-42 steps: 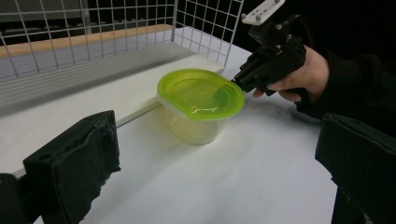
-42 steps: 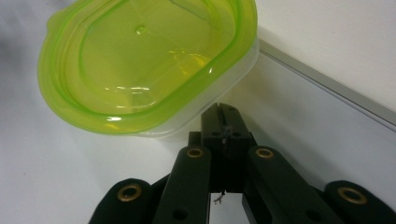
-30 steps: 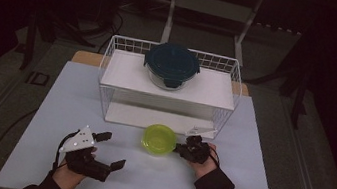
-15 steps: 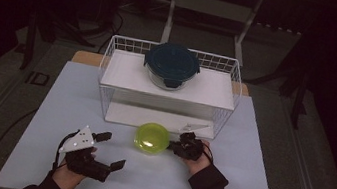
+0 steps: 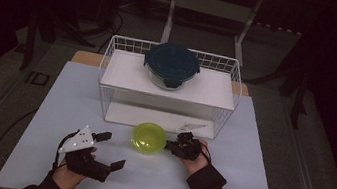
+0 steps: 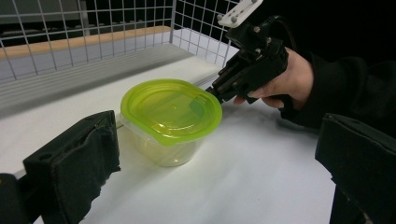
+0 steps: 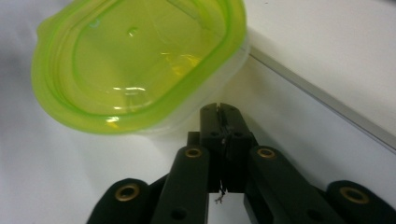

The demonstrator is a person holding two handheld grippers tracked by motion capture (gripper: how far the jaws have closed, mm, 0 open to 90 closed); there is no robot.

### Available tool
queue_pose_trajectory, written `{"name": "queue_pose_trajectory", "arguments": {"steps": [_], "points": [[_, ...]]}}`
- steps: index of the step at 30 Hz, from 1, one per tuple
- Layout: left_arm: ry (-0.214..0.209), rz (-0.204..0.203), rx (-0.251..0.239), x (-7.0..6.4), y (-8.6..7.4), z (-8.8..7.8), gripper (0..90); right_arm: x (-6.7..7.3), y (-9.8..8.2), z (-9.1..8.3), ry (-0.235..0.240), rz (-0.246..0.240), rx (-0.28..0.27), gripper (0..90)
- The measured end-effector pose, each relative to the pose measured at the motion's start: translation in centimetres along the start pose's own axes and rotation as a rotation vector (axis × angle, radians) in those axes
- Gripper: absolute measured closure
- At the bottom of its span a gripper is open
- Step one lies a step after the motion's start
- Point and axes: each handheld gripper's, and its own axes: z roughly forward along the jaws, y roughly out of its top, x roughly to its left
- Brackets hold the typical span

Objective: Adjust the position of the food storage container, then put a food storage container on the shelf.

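1. Judging by its thin clear walls and snap-on green lid, we took the small container [image 5: 149, 137] for light, a little flexible and slippery, likely to skid on the table [image 5: 243, 186] if nudged.
2. It stood upright, lid up, near the table's middle, just in front of the wire rack [image 5: 106, 90]. Almost round, it had no real long axis; a small lid tab faced the left tongs.
3. We thought the overhanging lid rim the best hold.
4. The right tongs [image 5: 171, 147] were pinched shut on nothing, tips just beside the container's wall under the rim.
5. The left tongs [image 5: 110, 149] stood wide open and empty, nearer the table's front edge.
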Motion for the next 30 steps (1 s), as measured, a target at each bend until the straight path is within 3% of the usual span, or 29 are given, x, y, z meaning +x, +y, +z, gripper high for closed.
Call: {"name": "queue_pose_trajectory", "arguments": {"steps": [10, 14, 20, 23, 26, 30], "points": [[0.006, 0.012, -0.004, -0.1, 0.1, 0.0, 0.0, -0.5, -1.1, -1.9, -0.035, 0.009, 0.016, 77.5], [0.004, 0.000, -0.004, -0.1, 0.1, 0.1, 0.0, -0.6, -1.6, -3.7, -0.049, 0.008, -0.013, 71.1], [0.008, -0.009, -0.017, -0.2, 0.2, 0.2, 0.0, 0.1, -1.7, -6.0, -0.031, 0.011, -0.065, 48.7], [0.008, -0.018, -0.009, -0.1, 0.3, 0.3, 0.0, 0.3, -1.8, -6.7, -0.027, 0.043, -0.087, 33.8], [-0.004, -0.023, 0.001, -0.1, 0.7, 0.5, 0.0, 0.2, -1.8, -7.1, 0.023, 0.076, -0.095, 15.8], [-0.015, -0.009, 0.018, 0.3, 1.6, 0.7, 0.0, 0.2, -1.4, -7.7, 0.019, 0.118, -0.125, 16.0]]}}
